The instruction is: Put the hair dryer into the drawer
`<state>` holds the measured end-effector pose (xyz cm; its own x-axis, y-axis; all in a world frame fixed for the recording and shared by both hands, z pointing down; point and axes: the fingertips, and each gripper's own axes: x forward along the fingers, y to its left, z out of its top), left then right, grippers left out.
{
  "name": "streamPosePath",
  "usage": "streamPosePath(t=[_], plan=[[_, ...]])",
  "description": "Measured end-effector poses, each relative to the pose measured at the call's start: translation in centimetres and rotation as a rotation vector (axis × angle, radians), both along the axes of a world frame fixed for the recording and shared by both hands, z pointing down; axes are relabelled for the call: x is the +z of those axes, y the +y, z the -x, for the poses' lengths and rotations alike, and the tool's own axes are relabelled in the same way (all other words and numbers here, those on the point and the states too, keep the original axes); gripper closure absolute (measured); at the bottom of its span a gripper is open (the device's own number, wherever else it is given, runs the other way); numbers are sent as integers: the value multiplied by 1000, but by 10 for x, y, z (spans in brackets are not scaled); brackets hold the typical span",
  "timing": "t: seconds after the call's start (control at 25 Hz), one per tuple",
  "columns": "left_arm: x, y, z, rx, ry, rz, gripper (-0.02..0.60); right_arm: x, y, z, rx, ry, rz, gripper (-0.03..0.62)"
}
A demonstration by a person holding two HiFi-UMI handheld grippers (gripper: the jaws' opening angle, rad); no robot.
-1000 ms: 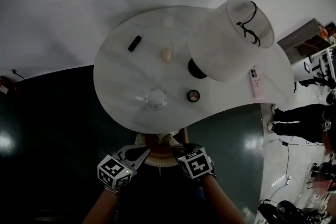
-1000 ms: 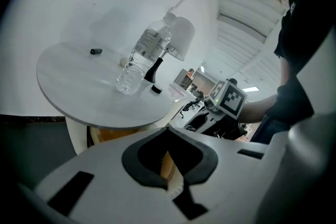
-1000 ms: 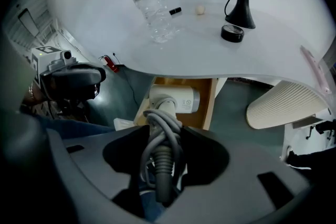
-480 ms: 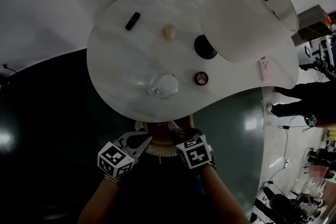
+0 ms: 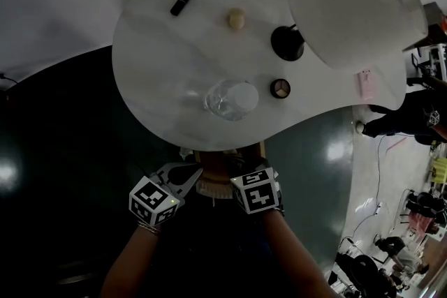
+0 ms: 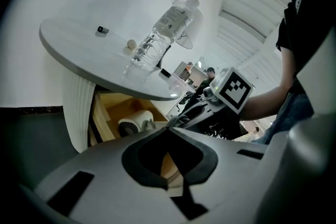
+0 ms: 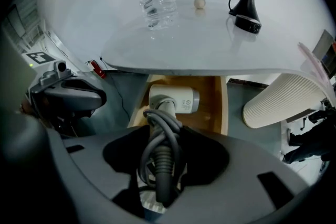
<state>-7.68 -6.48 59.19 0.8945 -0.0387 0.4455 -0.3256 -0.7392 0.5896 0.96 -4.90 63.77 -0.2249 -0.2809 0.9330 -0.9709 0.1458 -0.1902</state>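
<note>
Our right hand-held gripper [image 7: 163, 138] clamps the hair dryer [image 7: 176, 98] by its cord-wrapped handle, head at the open drawer [image 7: 216, 107] under the worktop's [image 7: 210, 50] near edge. Our left hand-held gripper [image 6: 168, 131], just beside, is closed and empty.

The head view is dim overall. The dark floor [image 5: 63, 150] and the lower half of the frame sink to near black, with small glare spots at the left edge and at right centre. In the upper half the white table [image 5: 160, 45] and lampshade [image 5: 356, 3] stand bright, and shadows on the table are soft and faint. Wide-angle bending curves the room at the right edge. Both gripper views are brighter, with black vignetted corners and a pale, evenly lit wall. In them the near jaws are blurred and shaded, while the hair dryer [image 7: 176, 98] and drawer [image 7: 215, 105] are sharper and warm-toned in the table's shadow.
</note>
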Motion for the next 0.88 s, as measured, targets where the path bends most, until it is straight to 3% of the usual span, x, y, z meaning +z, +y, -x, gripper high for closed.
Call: streamPosePath(t=[0.28, 0.88], plan=[[14, -2, -2, 10, -7, 7, 574, 11, -14, 0, 35, 27, -4, 382], [26, -7, -1, 42, -2, 0, 574, 33, -30, 13, 14, 77, -3, 382]])
